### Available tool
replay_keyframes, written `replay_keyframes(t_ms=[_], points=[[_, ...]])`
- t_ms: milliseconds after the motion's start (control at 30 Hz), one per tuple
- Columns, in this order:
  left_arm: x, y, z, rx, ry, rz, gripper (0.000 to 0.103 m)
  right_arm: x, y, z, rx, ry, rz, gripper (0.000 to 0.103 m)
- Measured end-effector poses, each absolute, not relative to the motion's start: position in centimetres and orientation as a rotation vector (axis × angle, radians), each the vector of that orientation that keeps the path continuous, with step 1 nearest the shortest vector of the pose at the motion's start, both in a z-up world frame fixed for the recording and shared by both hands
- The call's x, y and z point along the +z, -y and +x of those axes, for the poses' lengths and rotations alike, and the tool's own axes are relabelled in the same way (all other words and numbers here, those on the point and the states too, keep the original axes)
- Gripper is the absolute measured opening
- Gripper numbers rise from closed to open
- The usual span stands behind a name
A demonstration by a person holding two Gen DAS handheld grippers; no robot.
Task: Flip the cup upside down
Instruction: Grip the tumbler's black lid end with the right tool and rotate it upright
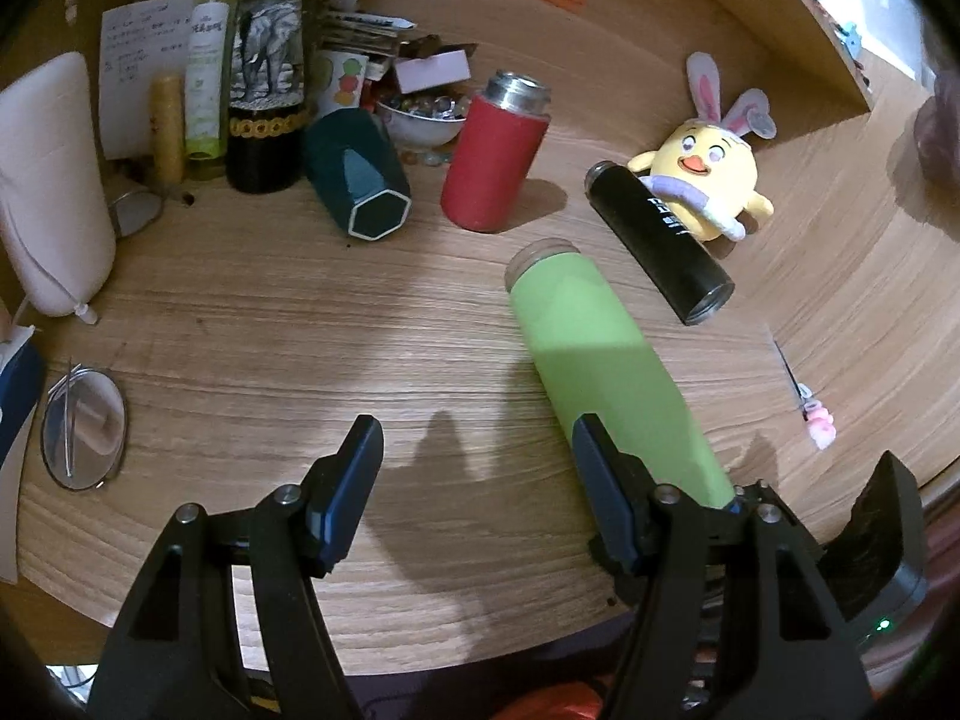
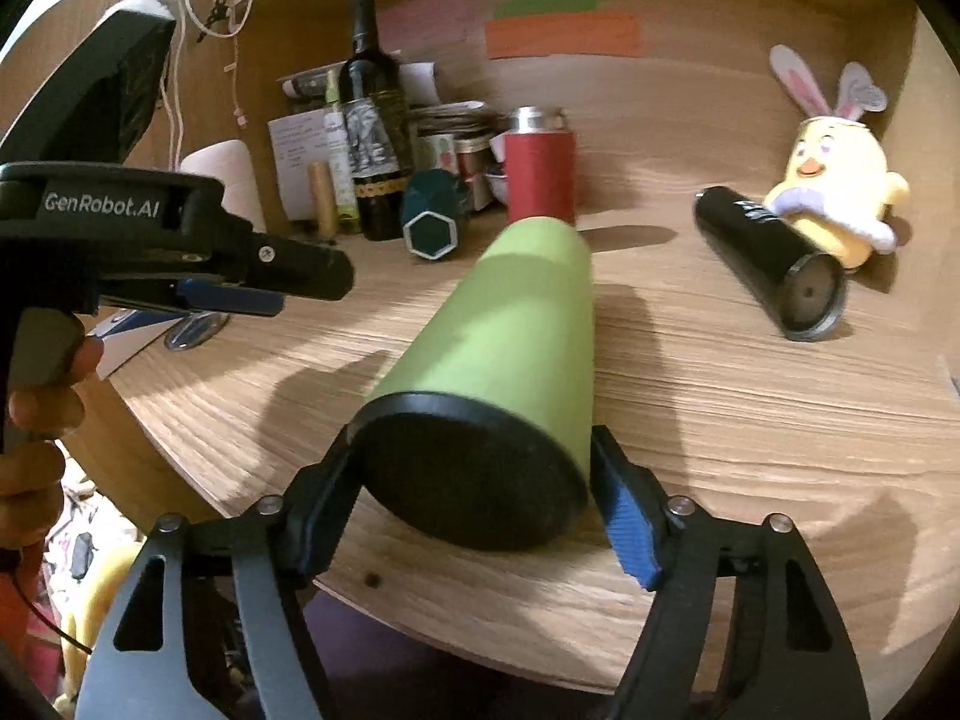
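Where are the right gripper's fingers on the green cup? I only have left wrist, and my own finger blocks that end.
Observer: In the right wrist view, the right gripper has one finger on each side of the green cup, right at its base end.
Operator: What does that end look like?
Observer: It is a flat black disc facing the camera, with the green body running away from it over the table.
Operator: Is the left gripper close to it?
Observer: No. The left gripper shows side-on, off to the cup's left and apart from it.
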State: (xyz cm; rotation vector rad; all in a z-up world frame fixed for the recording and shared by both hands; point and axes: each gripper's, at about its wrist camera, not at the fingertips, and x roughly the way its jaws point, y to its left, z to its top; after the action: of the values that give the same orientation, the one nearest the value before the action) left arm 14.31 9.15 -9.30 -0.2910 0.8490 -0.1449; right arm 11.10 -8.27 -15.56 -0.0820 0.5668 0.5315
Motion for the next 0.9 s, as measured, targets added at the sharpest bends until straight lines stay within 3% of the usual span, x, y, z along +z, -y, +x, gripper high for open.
replay_keyframes(t_ms=[167,900], points=[[-8.4,-7.5,13.9,-0.180,-0.816,-0.247,0.065,-14.7,10.4,10.8,0.489,-0.542,-0.064,0.064],[0.7,-1.5,11.4,-0.438,-0.586,-0.117,0.066,-5.9,12.3,7.8,0.515,-0.270,-0.076,0.064]])
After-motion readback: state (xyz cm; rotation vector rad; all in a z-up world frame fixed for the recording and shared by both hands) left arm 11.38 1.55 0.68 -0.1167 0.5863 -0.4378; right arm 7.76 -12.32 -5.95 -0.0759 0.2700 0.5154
